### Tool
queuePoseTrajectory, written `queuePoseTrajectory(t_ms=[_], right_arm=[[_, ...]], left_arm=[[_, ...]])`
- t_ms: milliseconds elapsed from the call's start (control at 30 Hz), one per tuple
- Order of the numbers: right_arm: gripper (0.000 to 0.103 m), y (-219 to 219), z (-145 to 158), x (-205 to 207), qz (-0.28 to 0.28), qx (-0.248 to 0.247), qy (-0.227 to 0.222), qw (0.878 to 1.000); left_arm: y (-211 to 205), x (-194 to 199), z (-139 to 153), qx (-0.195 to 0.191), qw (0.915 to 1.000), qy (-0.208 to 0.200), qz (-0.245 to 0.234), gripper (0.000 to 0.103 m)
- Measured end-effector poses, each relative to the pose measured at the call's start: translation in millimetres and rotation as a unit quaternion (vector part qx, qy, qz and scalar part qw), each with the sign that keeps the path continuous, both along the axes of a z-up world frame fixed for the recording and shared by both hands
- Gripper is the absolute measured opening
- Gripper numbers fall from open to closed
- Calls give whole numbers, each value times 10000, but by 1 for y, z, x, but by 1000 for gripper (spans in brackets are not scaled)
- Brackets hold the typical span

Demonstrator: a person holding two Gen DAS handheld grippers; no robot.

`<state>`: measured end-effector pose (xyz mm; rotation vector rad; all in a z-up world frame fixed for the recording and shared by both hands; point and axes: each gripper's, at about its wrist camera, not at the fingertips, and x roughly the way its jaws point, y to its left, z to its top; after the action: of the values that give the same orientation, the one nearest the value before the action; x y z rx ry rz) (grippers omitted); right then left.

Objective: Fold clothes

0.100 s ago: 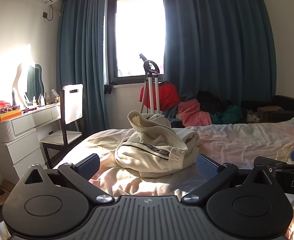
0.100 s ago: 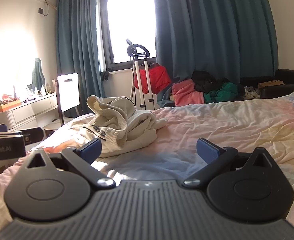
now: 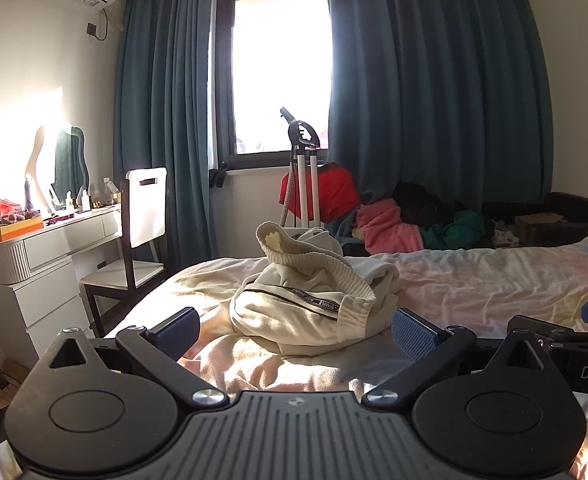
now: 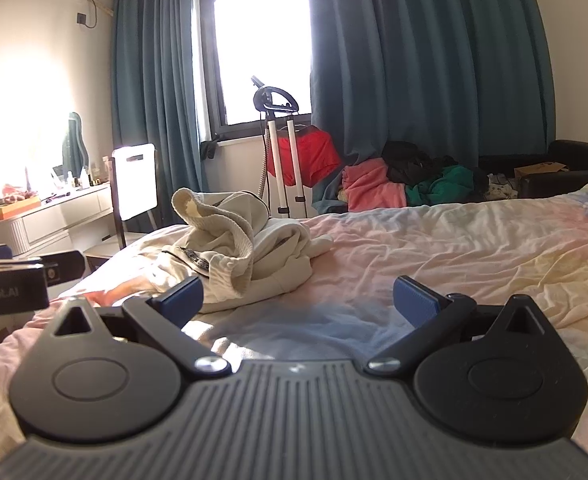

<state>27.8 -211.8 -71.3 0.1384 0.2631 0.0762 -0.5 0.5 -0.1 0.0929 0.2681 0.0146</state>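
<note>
On the bed (image 3: 493, 280), crumpled cream garment (image 3: 309, 304), no clear axis, ribbed hem upward, both tools (image 3: 295, 330) (image 4: 297, 300) released

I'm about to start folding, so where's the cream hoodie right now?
The hoodie lies crumpled on the bed, straight ahead of the left claw in the left wrist view. In the right wrist view it sits ahead and left of the right claw.

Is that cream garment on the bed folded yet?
No. The cream garment lies crumpled in a heap, ribbed hem sticking up.
</note>
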Motion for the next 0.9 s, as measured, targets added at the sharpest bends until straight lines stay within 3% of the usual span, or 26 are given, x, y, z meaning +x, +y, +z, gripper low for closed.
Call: queuePoseTrajectory(t_ms=[400,433,500,600,767,900], right_arm=[[98,-1,-1,-6,147,-85,-321,9993],[94,0,-1,-6,163,-109,-336,9992],[76,1,-2,-5,178,-133,-322,9992],[66,0,-4,-4,193,-81,-265,9994],[36,-4,-5,-3,112,91,-198,9997],[32,-8,-5,-3,18,232,-158,9996]], left_arm=[[2,-1,0,-99,9999,-40,27,103],[2,0,-1,-102,9999,-33,20,103],[0,1,-2,-77,10000,-16,19,103],[-2,1,-3,-20,10000,-15,16,103],[-5,3,-6,42,10000,24,-5,103],[-6,3,-7,53,10000,44,-23,103]])
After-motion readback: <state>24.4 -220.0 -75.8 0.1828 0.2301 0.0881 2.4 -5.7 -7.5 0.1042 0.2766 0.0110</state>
